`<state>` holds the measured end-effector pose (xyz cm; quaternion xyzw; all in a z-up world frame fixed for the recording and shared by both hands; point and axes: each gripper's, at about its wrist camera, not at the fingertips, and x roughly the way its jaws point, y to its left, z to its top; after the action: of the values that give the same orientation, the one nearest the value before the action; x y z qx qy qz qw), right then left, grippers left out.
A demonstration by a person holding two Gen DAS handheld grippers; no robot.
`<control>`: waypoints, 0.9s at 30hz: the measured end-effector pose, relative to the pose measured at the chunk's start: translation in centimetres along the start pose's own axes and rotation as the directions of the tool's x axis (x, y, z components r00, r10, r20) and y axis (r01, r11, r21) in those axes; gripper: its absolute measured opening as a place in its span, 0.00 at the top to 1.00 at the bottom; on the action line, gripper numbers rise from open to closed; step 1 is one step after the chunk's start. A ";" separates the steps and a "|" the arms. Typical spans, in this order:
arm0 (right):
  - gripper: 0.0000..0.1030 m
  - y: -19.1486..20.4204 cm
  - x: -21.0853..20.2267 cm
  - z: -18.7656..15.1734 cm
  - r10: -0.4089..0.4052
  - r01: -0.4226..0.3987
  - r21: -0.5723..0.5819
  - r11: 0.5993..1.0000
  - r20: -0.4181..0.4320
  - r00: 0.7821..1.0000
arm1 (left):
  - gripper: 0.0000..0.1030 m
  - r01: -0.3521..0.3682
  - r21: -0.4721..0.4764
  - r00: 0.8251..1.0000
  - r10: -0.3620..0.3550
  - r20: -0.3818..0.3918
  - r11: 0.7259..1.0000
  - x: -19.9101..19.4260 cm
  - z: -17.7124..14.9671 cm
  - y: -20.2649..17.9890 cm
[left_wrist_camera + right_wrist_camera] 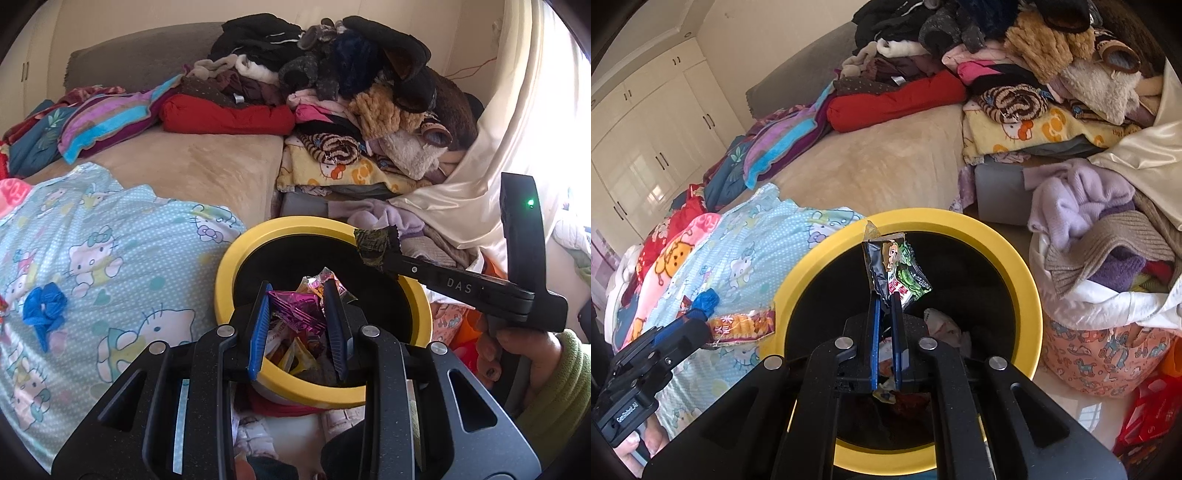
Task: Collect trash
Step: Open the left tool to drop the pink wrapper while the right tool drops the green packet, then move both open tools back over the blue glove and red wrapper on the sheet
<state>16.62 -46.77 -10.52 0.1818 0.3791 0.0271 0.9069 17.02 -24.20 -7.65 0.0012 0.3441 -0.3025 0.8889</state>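
Observation:
A round bin with a yellow rim [229, 266] [1015, 258] stands beside the bed and holds several wrappers [295, 354]. My left gripper [297, 291] hangs over the bin's near edge, shut on a crumpled magenta foil wrapper [295, 308]. In the right wrist view the left gripper [701, 326] comes in from the lower left at the bin's left rim, with a gold and red wrapper [742, 325] sticking out of it. My right gripper [885, 299] [380, 258] is over the bin mouth, shut on a dark green snack wrapper [894, 266] [375, 245] that stands upright.
A crumpled blue scrap [44, 310] lies on the Hello Kitty sheet [129, 258] left of the bin. A heap of clothes [332, 92] covers the far bed. A full laundry bag [1089, 350] stands right of the bin. A hand in a green sleeve [554, 369] holds the right gripper.

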 end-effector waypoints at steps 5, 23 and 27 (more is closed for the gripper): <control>0.93 -0.5 0.4 -0.2 -0.004 0.004 0.008 1.000 -0.012 1.000 | 0.79 0.005 -0.004 1.000 -0.005 -0.026 1.000 1.6 0.2 0.1; 0.82 -1.4 0.5 -0.1 -0.034 0.035 0.024 0.999 -0.013 0.999 | 0.53 0.040 -0.023 0.998 -0.041 -0.042 0.999 3.4 1.6 0.4; 0.72 -1.2 0.2 -0.1 -0.044 0.044 0.021 0.999 -0.001 0.999 | 0.25 0.005 -0.038 1.000 -0.006 -0.022 0.999 2.4 1.7 0.7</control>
<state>16.63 -47.78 -11.13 0.1827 0.3837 0.0033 0.9052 19.84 -25.25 -7.99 -0.0132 0.3594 -0.2985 0.8841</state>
